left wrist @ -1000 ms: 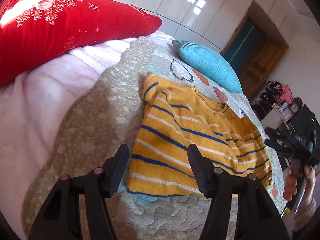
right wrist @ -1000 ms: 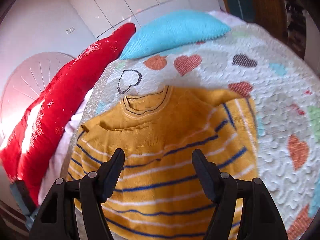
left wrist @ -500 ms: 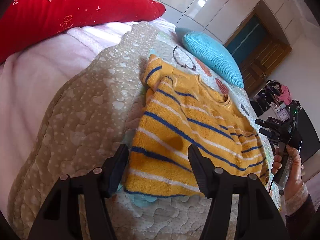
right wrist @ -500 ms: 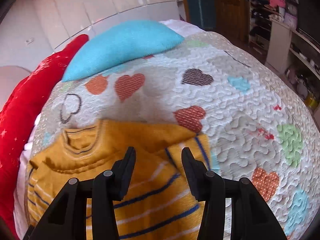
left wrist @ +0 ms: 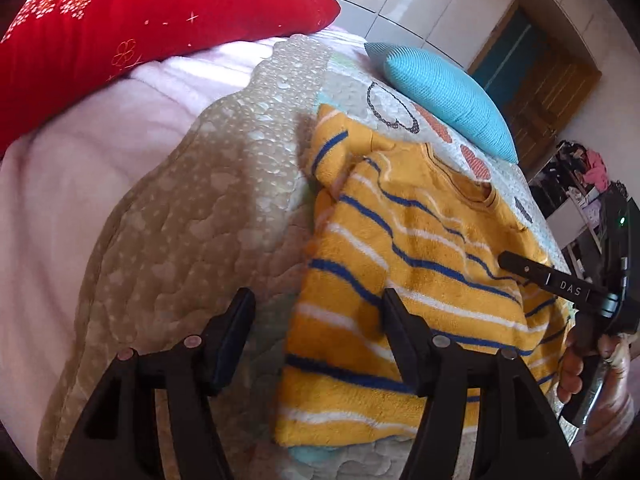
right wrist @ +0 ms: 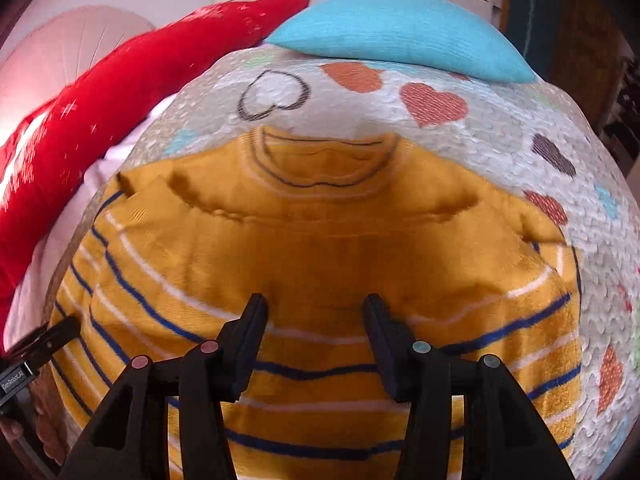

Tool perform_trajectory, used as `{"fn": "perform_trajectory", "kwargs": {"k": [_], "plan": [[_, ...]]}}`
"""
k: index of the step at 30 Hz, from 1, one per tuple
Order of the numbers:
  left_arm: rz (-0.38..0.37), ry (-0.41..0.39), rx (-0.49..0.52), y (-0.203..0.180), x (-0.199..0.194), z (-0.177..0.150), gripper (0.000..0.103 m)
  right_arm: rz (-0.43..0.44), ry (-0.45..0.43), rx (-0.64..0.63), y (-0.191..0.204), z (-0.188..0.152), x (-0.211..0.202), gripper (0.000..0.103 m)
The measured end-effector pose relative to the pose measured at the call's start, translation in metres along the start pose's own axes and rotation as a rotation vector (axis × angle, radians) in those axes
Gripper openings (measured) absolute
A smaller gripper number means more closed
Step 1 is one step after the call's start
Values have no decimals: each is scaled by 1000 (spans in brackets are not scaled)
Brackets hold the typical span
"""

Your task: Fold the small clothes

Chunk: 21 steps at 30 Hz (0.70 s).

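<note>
A small yellow sweater (left wrist: 400,280) with blue and white stripes lies flat on a heart-patterned quilt (right wrist: 500,140) spread over the bed, its round collar (right wrist: 324,160) toward a turquoise pillow (left wrist: 448,96). Both sleeves look folded in over the body, though the fisheye blur makes the right-hand fold hard to read.

The left tongs (left wrist: 316,328) hang with jaws spread wide and nothing between them, low over the sweater's left edge near the hem; one finger stands over the beige quilt border (left wrist: 180,220), the other over the striped knit. The right tongs (right wrist: 314,332) are parted too, also empty, hovering over the middle of the sweater's chest. In the left wrist view the right tongs' fingers (left wrist: 532,270) reach across the sweater's far side.

A red pillow (left wrist: 120,32) with white snowflake print lies beyond the quilt, on a pale pink sheet (left wrist: 72,168).
</note>
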<state>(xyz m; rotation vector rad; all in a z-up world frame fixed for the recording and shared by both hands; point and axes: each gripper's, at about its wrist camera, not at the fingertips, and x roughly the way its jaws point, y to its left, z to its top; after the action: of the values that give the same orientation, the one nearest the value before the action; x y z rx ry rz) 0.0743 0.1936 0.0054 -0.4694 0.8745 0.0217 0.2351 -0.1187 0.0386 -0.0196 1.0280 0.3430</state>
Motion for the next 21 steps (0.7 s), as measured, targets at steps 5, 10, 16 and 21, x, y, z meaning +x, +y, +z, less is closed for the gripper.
{"fn": "perform_trajectory", "kwargs": {"k": [5,10,16,21], "plan": [[-29,-56,-42,9,-38,-8,63,106,-91,260,-71,-10,-40,55],[-79,-69,13,-27,-49,12,72,167,-130,226,-84,-13,-45,67],[-52,43,76,-66,22,62,74,381,-209,449,-134,-29,-12,67],[135,109,20,-41,83,94,74,461,-289,471,-141,-40,-14,66]]}}
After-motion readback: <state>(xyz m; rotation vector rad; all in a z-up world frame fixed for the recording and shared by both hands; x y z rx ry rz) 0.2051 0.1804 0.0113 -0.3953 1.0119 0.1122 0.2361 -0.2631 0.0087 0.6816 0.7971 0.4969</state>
